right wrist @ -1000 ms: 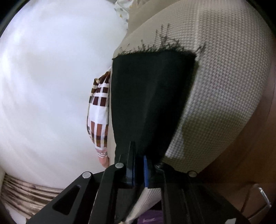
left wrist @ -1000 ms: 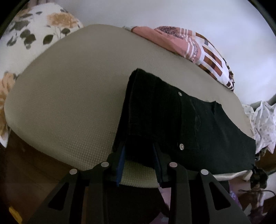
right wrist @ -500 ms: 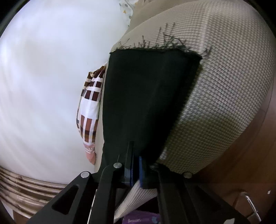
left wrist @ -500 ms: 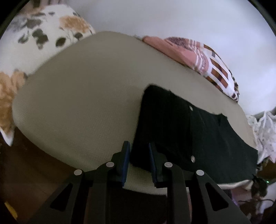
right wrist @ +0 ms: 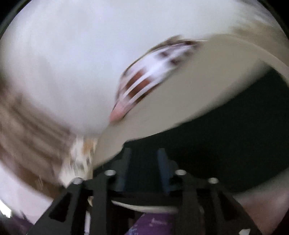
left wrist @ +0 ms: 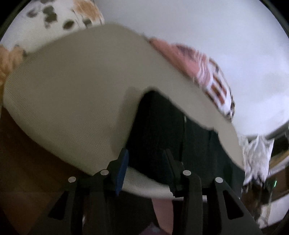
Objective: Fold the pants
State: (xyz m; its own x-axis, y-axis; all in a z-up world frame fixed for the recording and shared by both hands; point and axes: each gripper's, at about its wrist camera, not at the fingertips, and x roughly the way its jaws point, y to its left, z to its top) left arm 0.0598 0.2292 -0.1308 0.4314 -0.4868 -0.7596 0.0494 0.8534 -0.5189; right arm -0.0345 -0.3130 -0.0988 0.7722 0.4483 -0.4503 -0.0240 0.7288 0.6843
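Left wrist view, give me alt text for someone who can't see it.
Black pants lie on a beige cushioned surface; the left gripper is opening, its fingers astride the pants' near edge. Patterned fabric lies behind; the picture is blurred.

A beige textured cushion [left wrist: 75, 101] fills most of the left wrist view. Behind it lies a pink, brown-and-white checked cloth [left wrist: 207, 76] against a white wall [left wrist: 225, 36]. A flowered fabric [left wrist: 59, 16] sits at upper left, and crumpled white cloth [left wrist: 256, 153] hangs at right.
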